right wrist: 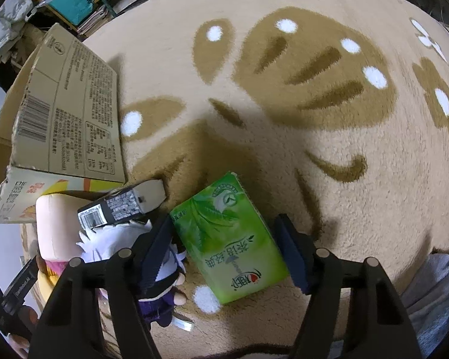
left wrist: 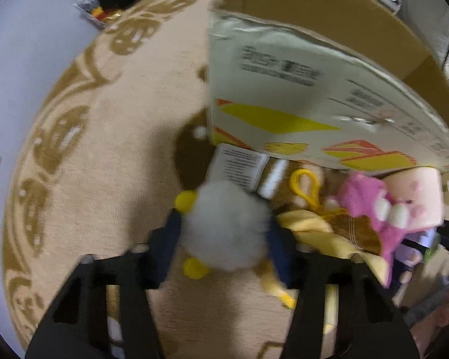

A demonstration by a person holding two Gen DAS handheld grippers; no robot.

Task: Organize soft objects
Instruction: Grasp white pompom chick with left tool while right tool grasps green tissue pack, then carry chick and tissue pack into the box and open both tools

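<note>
**Fluffy toy pinched on the left, tissue pack framed on the right**

Nearest the left wrist camera, the left gripper pinches a white fluffy plush toy with yellow knobs, held over the beige patterned rug. Beside it lie a pink plush and a yellow cloth, below a tilted cardboard box whose print is blurred. The right gripper stands spread around a green tissue pack lying on the rug, pads not touching it; its Chinese lettering reads upside down. A white-haired doll and a dark carton crowd its left side.
</note>
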